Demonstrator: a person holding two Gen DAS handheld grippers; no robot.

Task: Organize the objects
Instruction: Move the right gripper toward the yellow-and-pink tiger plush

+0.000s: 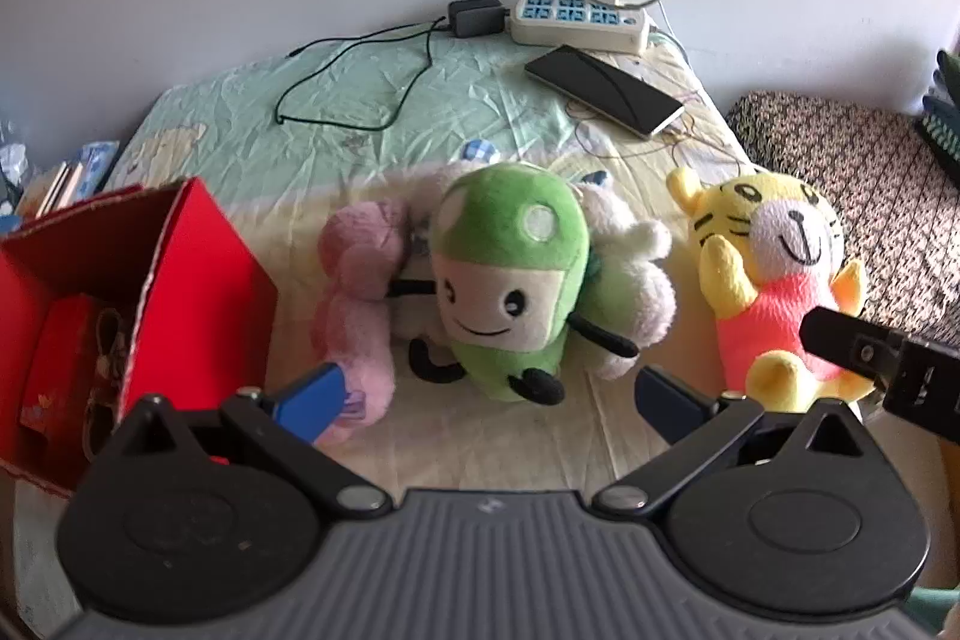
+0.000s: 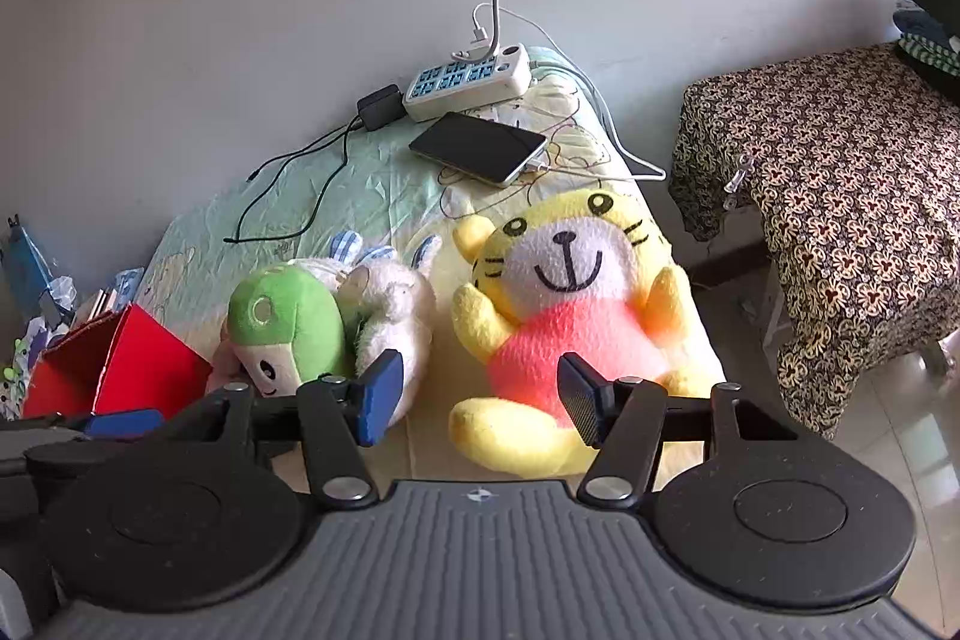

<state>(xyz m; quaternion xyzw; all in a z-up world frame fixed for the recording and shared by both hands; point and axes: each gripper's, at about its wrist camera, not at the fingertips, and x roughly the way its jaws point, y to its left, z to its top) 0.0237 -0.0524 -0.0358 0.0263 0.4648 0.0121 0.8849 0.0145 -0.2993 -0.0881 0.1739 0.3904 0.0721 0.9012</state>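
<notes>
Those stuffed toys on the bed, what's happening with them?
A person is tidying up with a handheld gripper in each hand. Nothing is picked up yet. The left gripper is open in front of the green mushroom plush, which lies on a pink plush and a white plush. The right gripper is open around the yellow tiger plush. An open red box sits to the left.

the green mushroom plush (image 1: 510,280) covers most of the white plush (image 1: 630,280) behind it, and the pink plush (image 1: 354,304) is barely a sliver in the right wrist view. the red box (image 1: 198,280) is cut off at the left edge, its contents too dim to tell.
</notes>
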